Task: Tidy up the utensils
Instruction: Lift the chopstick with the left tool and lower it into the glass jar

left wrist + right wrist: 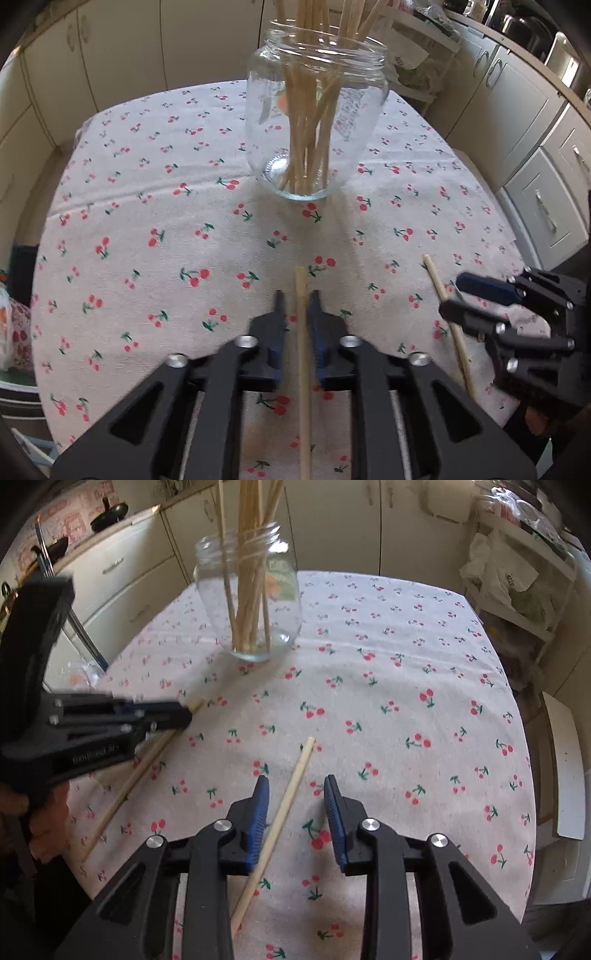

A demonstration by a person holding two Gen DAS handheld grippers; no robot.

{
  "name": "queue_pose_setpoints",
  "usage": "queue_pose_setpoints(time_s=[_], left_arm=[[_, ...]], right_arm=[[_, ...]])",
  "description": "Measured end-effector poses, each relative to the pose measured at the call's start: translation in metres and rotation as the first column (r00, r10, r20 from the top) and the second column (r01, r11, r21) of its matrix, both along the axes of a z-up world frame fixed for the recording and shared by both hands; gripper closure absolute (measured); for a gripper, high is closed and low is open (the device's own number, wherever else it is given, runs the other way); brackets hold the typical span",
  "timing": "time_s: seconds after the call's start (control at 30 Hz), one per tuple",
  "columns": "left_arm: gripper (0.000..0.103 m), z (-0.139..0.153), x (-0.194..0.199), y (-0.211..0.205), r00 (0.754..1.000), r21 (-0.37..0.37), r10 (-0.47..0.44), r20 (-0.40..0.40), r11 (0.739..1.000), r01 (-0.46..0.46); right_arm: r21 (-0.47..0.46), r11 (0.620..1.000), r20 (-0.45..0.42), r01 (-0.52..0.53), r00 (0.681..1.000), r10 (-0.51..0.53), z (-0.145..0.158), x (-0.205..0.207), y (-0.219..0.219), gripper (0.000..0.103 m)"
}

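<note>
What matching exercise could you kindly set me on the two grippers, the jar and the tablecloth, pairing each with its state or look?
Things:
1. left gripper
2. right gripper
3. jar
4. tablecloth

States:
A. holds a bundle of sticks standing up
B. fingers wide apart, slanted chopstick lying between them
C. printed with red cherries
D. fingers close on either side of a straight chopstick

Pairs: 1-D, 2-B, 3-A, 4-C
</note>
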State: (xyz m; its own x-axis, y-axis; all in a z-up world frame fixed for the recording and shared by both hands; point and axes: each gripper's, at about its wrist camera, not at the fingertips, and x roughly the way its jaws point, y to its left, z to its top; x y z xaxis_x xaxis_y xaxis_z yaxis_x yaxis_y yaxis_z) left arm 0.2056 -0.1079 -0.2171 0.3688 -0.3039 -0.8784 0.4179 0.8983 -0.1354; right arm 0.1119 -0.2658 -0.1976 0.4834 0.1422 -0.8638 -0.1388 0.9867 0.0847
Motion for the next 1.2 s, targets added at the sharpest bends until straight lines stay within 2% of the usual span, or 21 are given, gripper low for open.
queue_pose_setpoints(time_s=[0.07, 0.17, 0.2, 0.23, 0.3, 0.4, 0.5, 0.53, 0.57, 0.67, 0.77, 0.9, 0.93, 0.97, 1.03, 1.2], left_arm=[[0.071, -0.001, 0.003, -0.003, 1.0, 0.024, -0.007, 0.005, 1.0, 0.006], [0.073, -0.001, 0.002, -0.013, 0.998, 0.109, -0.043, 0.042, 0.993, 0.038], [0.087, -0.001, 0.002, -0.016, 0.998, 0.113, -0.052, 0.046, 0.993, 0.047], [0.094, -0.001, 0.002, -0.017, 0.997, 0.109, -0.062, 0.043, 0.992, 0.057], [0.098, 0.002, 0.001, -0.016, 0.998, 0.096, -0.062, 0.03, 0.994, 0.059], [0.098, 0.012, 0.003, -0.004, 0.998, 0.038, -0.033, 0.046, 0.999, 0.031], [0.098, 0.048, 0.002, 0.015, 0.989, -0.089, 0.026, 0.145, 0.996, -0.013], [0.098, 0.066, 0.002, 0.024, 0.981, -0.154, 0.055, 0.188, 0.988, -0.026], [0.098, 0.083, 0.002, 0.031, 0.968, -0.218, 0.09, 0.234, 0.975, -0.038], [0.098, 0.124, 0.006, 0.044, 0.924, -0.344, 0.169, 0.343, 0.938, -0.044], [0.098, 0.161, 0.013, 0.047, 0.85, -0.428, 0.267, 0.453, 0.902, -0.055], [0.098, 0.184, 0.031, 0.038, 0.772, -0.495, 0.368, 0.519, 0.865, -0.079], [0.098, 0.187, 0.034, 0.037, 0.76, -0.506, 0.382, 0.526, 0.859, -0.081], [0.098, 0.191, 0.038, 0.034, 0.736, -0.523, 0.409, 0.539, 0.848, -0.088], [0.098, 0.196, 0.044, 0.03, 0.705, -0.543, 0.441, 0.556, 0.835, -0.094], [0.098, 0.204, 0.062, 0.023, 0.648, -0.574, 0.497, 0.577, 0.811, -0.111]], right_arm=[[-0.054, 0.998, 0.016, -0.009, 1.0, 0.01, -0.002, -0.003, 0.008, 0.072], [-0.095, 0.995, 0.024, -0.014, 1.0, 0.016, -0.003, -0.003, 0.014, 0.089], [-0.101, 0.995, 0.023, -0.02, 0.999, 0.023, -0.003, -0.003, 0.015, 0.094], [-0.111, 0.993, 0.026, -0.026, 0.999, 0.029, -0.003, -0.004, 0.017, 0.096], [-0.11, 0.994, 0.028, -0.029, 0.999, 0.032, -0.003, -0.004, 0.017, 0.097], [-0.041, 0.999, 0.02, -0.01, 1.0, 0.011, -0.003, -0.003, 0.007, 0.097], [0.043, 0.999, 0.014, 0.022, 1.0, -0.023, -0.004, -0.003, -0.005, 0.097], [0.068, 0.997, 0.013, 0.035, 0.999, -0.036, -0.004, -0.003, -0.008, 0.097], [0.088, 0.995, 0.012, 0.047, 0.999, -0.048, -0.005, -0.004, -0.01, 0.097], [0.114, 0.991, 0.013, 0.068, 0.997, -0.07, -0.005, -0.004, -0.011, 0.097], [0.109, 0.992, 0.013, 0.066, 0.998, -0.068, -0.005, -0.005, -0.008, 0.097], [0.075, 0.996, -0.003, 0.04, 0.999, -0.04, -0.003, -0.002, -0.006, 0.097], [0.062, 0.998, -0.006, 0.032, 0.999, -0.031, -0.003, -0.001, -0.005, 0.097], [0.05, 0.998, -0.009, 0.024, 1.0, -0.024, -0.003, 0.0, -0.004, 0.097], [0.028, 1.0, -0.012, 0.01, 1.0, -0.009, -0.003, 0.0, -0.001, 0.097], [0.031, 1.0, -0.017, 0.004, 1.0, -0.003, -0.002, 0.002, -0.002, 0.097]])
